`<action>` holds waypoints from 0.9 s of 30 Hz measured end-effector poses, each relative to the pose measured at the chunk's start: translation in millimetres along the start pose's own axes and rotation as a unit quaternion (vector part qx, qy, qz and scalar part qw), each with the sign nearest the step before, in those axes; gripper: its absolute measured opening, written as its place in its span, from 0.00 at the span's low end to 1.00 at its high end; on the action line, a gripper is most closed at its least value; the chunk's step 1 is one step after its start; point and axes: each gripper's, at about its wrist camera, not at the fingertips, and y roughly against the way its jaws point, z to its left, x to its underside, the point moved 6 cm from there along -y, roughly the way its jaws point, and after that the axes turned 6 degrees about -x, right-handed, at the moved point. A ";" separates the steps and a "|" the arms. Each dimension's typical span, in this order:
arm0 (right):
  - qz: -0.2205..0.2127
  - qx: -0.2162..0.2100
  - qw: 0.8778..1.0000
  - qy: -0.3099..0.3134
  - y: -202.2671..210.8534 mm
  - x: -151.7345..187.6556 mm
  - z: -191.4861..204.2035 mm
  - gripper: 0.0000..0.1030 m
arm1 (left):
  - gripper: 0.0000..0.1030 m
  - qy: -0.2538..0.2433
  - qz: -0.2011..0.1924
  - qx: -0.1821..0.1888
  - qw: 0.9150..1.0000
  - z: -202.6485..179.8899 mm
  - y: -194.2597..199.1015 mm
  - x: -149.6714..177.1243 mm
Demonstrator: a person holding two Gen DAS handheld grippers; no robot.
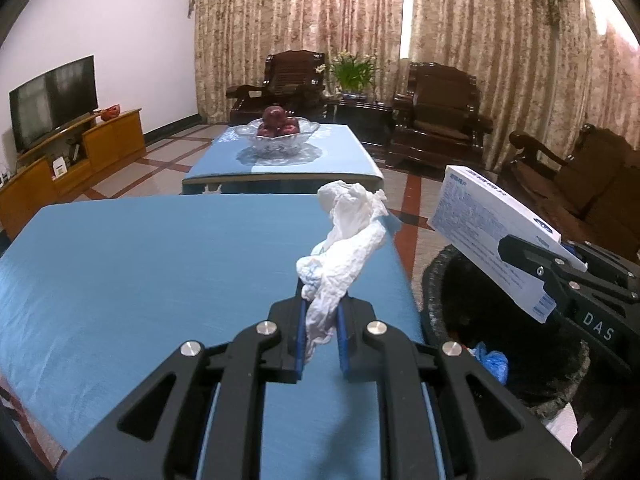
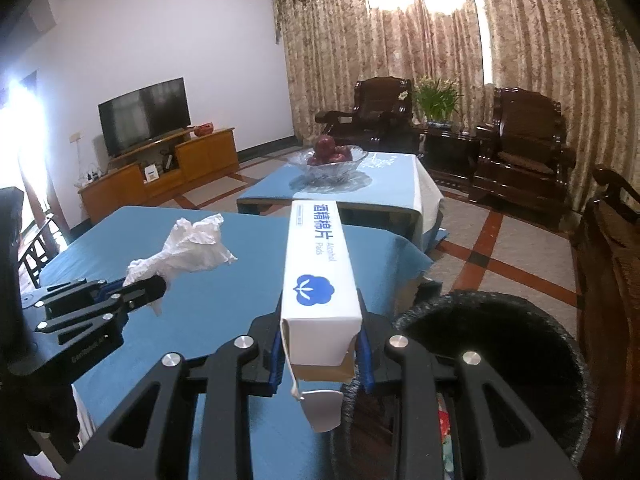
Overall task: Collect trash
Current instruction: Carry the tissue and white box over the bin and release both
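Left gripper (image 1: 320, 320) pinching crumpled tissue (image 1: 344, 248), right gripper (image 2: 320, 344) clamping alcohol-pad box (image 2: 320, 280); best released squarely above black bin (image 2: 480, 320) beside desk (image 1: 140, 260).

Blue-clothed table (image 1: 140, 264); far table (image 1: 340, 156) bearing fruit bowl (image 1: 276, 136).

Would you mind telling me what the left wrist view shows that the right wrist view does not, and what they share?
Only the left wrist view shows the blue bag lying inside the black bin.

Only the right wrist view shows the box's top face with the blue flower logo and "Alcohol Pads", and its open flap hanging down.

Both show the left gripper shut on the crumpled tissue, the right gripper shut on the box, the blue table and the fruit bowl.
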 end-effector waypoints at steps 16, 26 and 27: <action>-0.003 0.067 0.997 -0.033 43.2 15.9 -65.2 0.28 | 0.11 -0.046 0.003 0.062 0.997 -77.3 -7.2 4.6; 0.008 0.103 0.993 -0.054 57.2 33.4 -109.0 0.28 | 0.11 -0.074 0.016 0.103 0.992 -136.9 -25.5 18.4; 0.010 0.108 0.992 -0.057 58.3 35.4 -114.4 0.28 | 0.11 -0.076 0.017 0.105 0.991 -140.8 -27.0 18.7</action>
